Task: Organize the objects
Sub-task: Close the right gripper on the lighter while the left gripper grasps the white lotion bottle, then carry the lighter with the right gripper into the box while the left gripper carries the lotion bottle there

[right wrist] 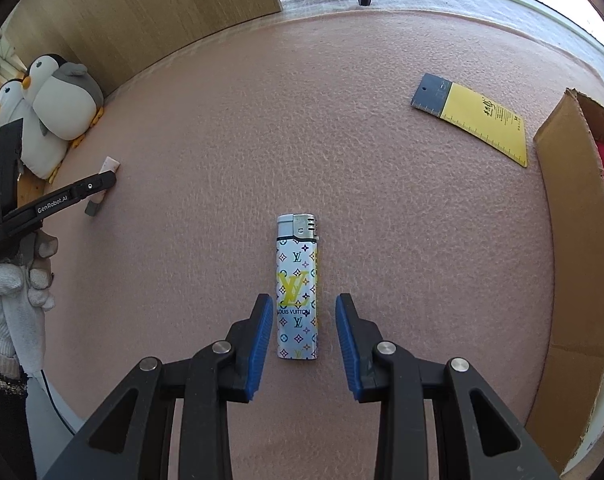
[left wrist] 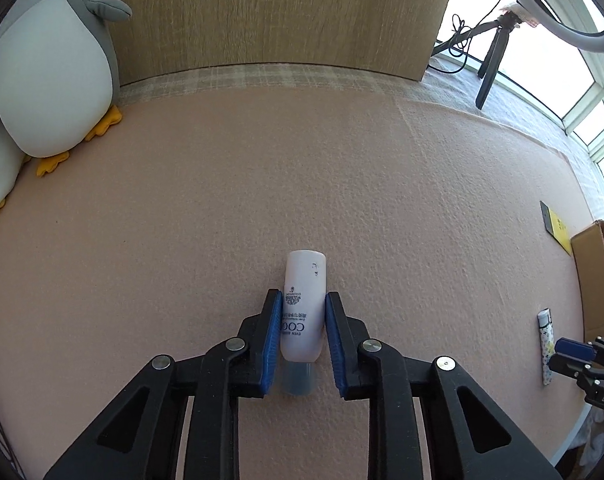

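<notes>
The left hand-held gripper (left wrist: 302, 320) was clamped on the tube (left wrist: 304, 312) lying on the tabletop (left wrist: 181, 220). The right hand-held gripper (right wrist: 304, 320) stood apart around the lighter (right wrist: 297, 286); the box (right wrist: 574, 240) at right awaited both.

The pink tabletop (right wrist: 382, 120) is mostly bare in the middle, wide enough for tongs to pass. Obstacles ring it: a wooden panel (left wrist: 261, 12) along the back, penguins (right wrist: 49, 108) in the back-left corner, a cardboard box (right wrist: 574, 240) along the right edge, a yellow card (right wrist: 482, 120) lying flat beside it.
</notes>
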### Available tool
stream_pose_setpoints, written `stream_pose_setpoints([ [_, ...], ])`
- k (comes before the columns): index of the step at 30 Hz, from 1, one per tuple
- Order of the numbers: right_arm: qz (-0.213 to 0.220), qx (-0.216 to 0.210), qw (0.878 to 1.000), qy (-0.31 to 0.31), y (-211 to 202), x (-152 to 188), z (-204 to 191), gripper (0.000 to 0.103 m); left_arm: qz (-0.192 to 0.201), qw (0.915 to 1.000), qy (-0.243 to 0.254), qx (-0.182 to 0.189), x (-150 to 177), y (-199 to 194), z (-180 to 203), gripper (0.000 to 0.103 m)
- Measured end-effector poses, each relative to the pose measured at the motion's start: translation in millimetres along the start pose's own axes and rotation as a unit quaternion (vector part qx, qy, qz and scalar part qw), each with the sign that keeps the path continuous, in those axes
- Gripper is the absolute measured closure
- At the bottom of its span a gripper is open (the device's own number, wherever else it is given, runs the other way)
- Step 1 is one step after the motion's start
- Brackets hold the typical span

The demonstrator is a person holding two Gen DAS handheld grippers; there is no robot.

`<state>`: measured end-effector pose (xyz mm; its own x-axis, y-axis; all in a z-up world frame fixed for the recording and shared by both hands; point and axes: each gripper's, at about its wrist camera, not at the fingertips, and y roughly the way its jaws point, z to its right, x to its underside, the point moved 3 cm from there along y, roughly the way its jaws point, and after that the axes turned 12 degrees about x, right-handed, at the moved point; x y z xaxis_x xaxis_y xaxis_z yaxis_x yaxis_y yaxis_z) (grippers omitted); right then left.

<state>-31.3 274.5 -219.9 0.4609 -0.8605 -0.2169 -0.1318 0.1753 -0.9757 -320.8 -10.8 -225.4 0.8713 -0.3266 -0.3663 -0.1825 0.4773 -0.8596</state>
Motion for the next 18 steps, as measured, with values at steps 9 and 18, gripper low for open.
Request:
stream_pose_setpoints([
  [9, 0.009, 0.024, 0.999, -0.027, 9.6, -12.5, -17.5, 0.074, -0.006, 0.9996, 0.027, -0.001, 42.2, 3.3, 49.1, 0.081],
  [18, 0.031, 0.059, 0.994, -0.089, 8.5, -4.4, -36.0, 0.082, -0.007, 0.9989, 0.045, 0.007, 106.9, 3.2, 117.3, 0.081],
])
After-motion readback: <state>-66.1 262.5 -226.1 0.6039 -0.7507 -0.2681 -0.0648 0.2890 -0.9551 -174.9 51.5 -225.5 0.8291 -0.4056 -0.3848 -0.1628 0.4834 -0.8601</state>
